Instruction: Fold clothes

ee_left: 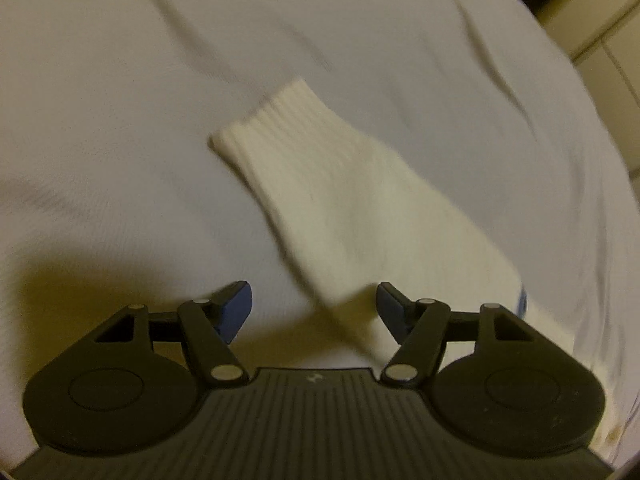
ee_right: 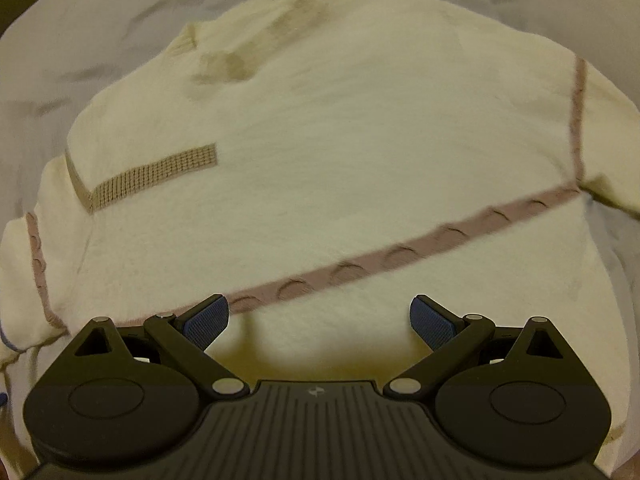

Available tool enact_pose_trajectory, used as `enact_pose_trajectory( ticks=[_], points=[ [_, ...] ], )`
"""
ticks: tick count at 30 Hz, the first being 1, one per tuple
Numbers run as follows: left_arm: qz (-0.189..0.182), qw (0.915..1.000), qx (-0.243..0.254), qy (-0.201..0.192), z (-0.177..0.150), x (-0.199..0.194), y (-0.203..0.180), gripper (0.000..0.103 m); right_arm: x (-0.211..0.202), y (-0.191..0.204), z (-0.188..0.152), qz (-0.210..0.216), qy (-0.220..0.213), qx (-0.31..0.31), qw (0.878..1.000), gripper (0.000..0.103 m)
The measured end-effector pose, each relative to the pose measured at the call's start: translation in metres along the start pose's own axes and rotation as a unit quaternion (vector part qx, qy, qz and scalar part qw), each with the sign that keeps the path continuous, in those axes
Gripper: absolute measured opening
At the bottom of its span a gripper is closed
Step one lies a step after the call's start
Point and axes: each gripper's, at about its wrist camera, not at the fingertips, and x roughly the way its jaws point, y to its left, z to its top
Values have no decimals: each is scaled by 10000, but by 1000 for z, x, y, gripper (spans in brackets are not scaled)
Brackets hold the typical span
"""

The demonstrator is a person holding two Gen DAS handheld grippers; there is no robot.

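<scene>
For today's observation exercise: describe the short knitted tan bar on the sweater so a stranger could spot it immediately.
Start with the white sheet and the cream sweater spread flat on it. In the right wrist view, look to the sweater's left side: the short tan bar is waffle-textured and stops abruptly, unlike the long pinkish cable stripe crossing the whole body.

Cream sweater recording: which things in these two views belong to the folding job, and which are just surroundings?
Belongs to the job:
- cream sweater, spread flat
- its ribbed sleeve cuff
- left gripper, open above the sleeve
- right gripper, open above the sweater body

Just surroundings:
- white sheet beneath the sweater
- pale panelled surface beyond it
</scene>
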Motion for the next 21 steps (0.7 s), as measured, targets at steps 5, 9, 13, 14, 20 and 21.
enact_pose_trajectory(
  ticks=[5, 9, 13, 14, 20, 21],
  points=[
    [-230, 9986, -400, -256, 11, 16, 7, 50, 9, 3, 2, -74, 69, -61, 9999, 99],
    [-423, 9981, -335, -314, 17, 7, -2, 3, 8, -1, 2, -50, 78, -61, 9999, 99],
    [-666, 9941, 322, -790, 12, -39, -42, 3, 2, -10, 6, 11, -5, -97, 10000, 99],
    [-889, 9896, 643, -925, 4, -57, -61, 3, -1, -14, 7, 25, -32, -89, 10000, 99],
    [-2686, 9242, 2551, -927, -100, -161, -191, 4, -19, -58, 12, 66, -226, 261, 9994, 99],
    [-2984, 9123, 2724, -675, -124, -166, -208, 4, -22, -69, 13, 63, -260, 349, 9990, 99]
  ],
)
